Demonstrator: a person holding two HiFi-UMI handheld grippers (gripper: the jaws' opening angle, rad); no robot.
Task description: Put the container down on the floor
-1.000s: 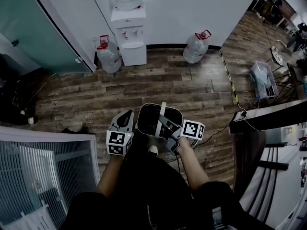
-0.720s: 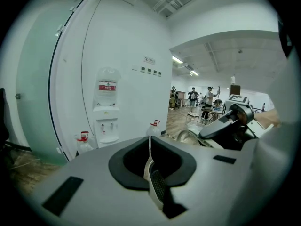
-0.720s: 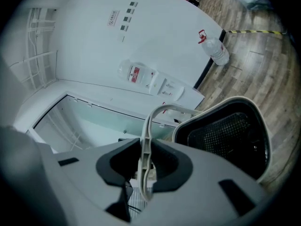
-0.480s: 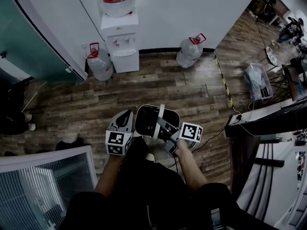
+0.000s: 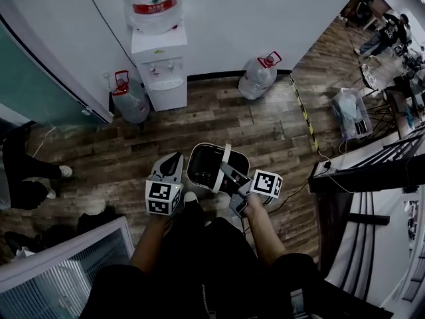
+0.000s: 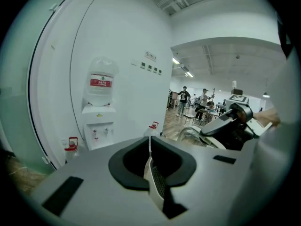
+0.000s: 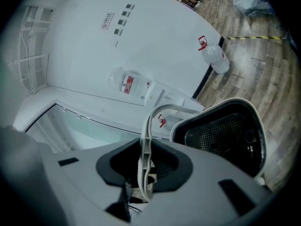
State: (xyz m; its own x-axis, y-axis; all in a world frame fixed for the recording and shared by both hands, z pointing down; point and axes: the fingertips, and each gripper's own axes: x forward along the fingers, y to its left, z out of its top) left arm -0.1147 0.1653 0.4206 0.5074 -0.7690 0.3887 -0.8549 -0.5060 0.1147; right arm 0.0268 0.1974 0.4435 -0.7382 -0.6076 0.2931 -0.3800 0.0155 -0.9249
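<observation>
While the container (image 5: 204, 167) hung by its handle (image 5: 225, 154) above the wooden floor (image 5: 265, 128), just in front of me, the right gripper (image 5: 226, 173) pinched that handle tight; the left gripper (image 5: 175, 158), jaws pressed together on nothing, sat just beside the rim; I judged a slow, level descent best, releasing only once the base rested flat.

The dispenser bottle (image 5: 153, 5) is cut off by the head view's top edge. The right gripper (image 5: 227, 173) covers the near rim of the container (image 5: 204, 166). The wall signs (image 6: 150, 56) are unreadable.
</observation>
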